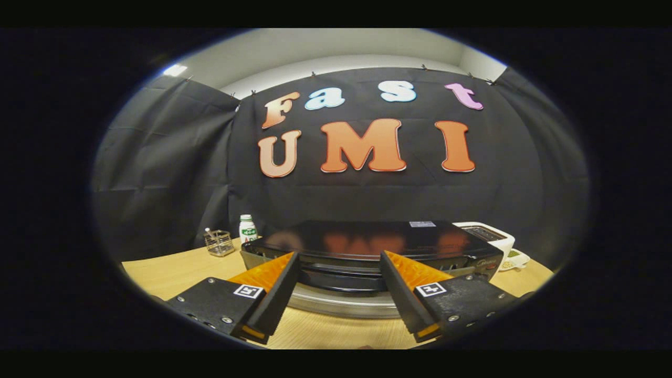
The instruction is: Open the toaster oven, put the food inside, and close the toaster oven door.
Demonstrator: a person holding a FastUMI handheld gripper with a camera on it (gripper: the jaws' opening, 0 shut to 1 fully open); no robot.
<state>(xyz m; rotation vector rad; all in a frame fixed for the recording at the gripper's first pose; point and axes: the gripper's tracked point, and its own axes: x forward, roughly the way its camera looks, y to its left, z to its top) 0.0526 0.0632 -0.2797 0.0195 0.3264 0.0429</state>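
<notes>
The toaster oven (pixel 367 239) is a black box with a glossy top, standing on the wooden table (pixel 173 273) right in front of me. Its dark door handle (pixel 341 281) runs across the front top edge, with a silver band (pixel 341 307) just below it. My gripper (pixel 339 262) is open, and its two fingers reach to the oven's front, one on each side of the handle's middle. Nothing is held between them. Whether the door is fully shut I cannot tell from this angle.
A small wire basket (pixel 219 242) and a white bottle with a green label (pixel 247 229) stand behind the oven's left corner. A white appliance (pixel 488 233) and a small white dish (pixel 515 260) with something greenish sit to the oven's right.
</notes>
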